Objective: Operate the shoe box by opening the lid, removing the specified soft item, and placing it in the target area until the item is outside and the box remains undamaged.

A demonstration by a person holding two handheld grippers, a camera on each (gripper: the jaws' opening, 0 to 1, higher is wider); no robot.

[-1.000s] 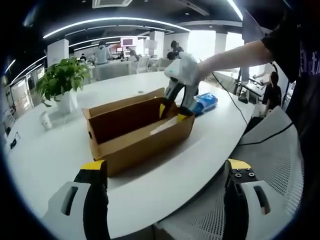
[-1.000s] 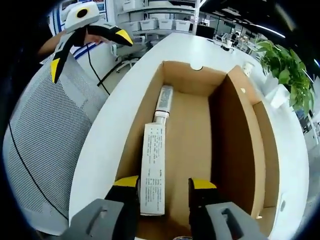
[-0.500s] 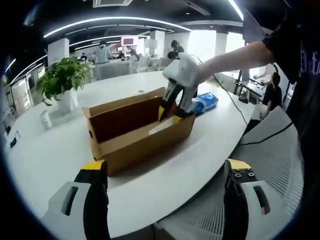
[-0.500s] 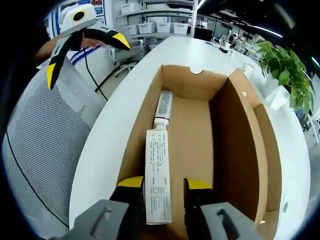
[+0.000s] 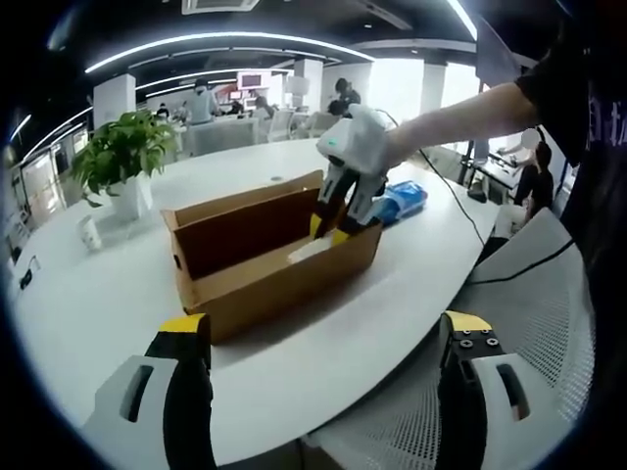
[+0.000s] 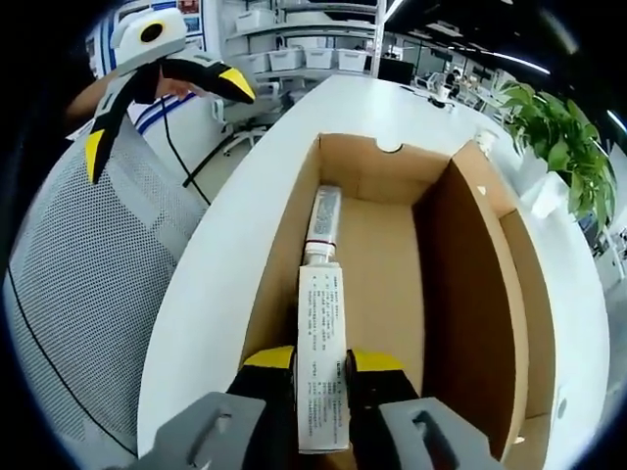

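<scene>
With its jaws pinched on the near end of the white tube [image 6: 323, 392], the right gripper [image 6: 321, 364] sits inside the open cardboard box [image 6: 465, 284]; the tube's far end points along the box floor. Left gripper [image 5: 318, 338] hangs spread wide, well short of the box, above the white table [image 5: 88, 313] edge and a mesh chair [image 5: 529, 323].

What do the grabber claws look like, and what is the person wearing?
Both tools have grey handles leading to black jaws with yellow tips. The left gripper shows small screws on one jaw; seen from the other side, it has a white rounded body. The right gripper has a white body too. The person wears a dark short sleeve with pale lettering. A thin black cable trails over the mesh chair.
</scene>
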